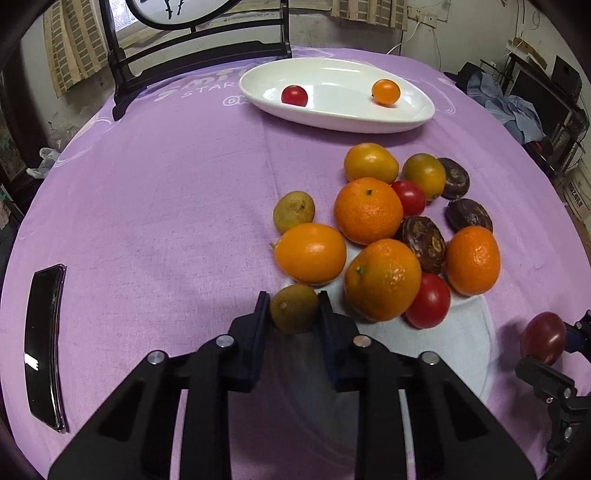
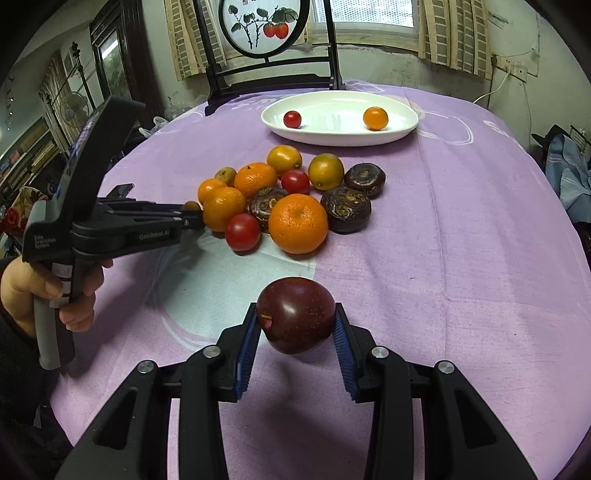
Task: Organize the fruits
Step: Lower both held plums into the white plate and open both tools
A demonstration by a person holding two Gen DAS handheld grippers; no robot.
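Observation:
My left gripper (image 1: 293,299) is shut on a small olive-brown fruit (image 1: 293,308) at the near edge of the fruit pile; it also shows in the right wrist view (image 2: 192,212). My right gripper (image 2: 295,314) is shut on a dark red plum (image 2: 295,315), held just above the cloth; the plum also shows in the left wrist view (image 1: 543,341). The pile holds oranges (image 1: 367,210), red tomatoes (image 1: 428,301), dark brown fruits (image 1: 424,243) and another olive fruit (image 1: 293,211). A white oval plate (image 1: 332,118) at the far side holds a red tomato (image 1: 294,95) and a small orange (image 1: 385,92).
The table has a purple cloth (image 1: 166,206). A dark wooden stand with a round painted screen (image 2: 258,29) stands behind the plate. A black phone (image 1: 44,343) lies at the left edge. Clothes and shelves are at the far right.

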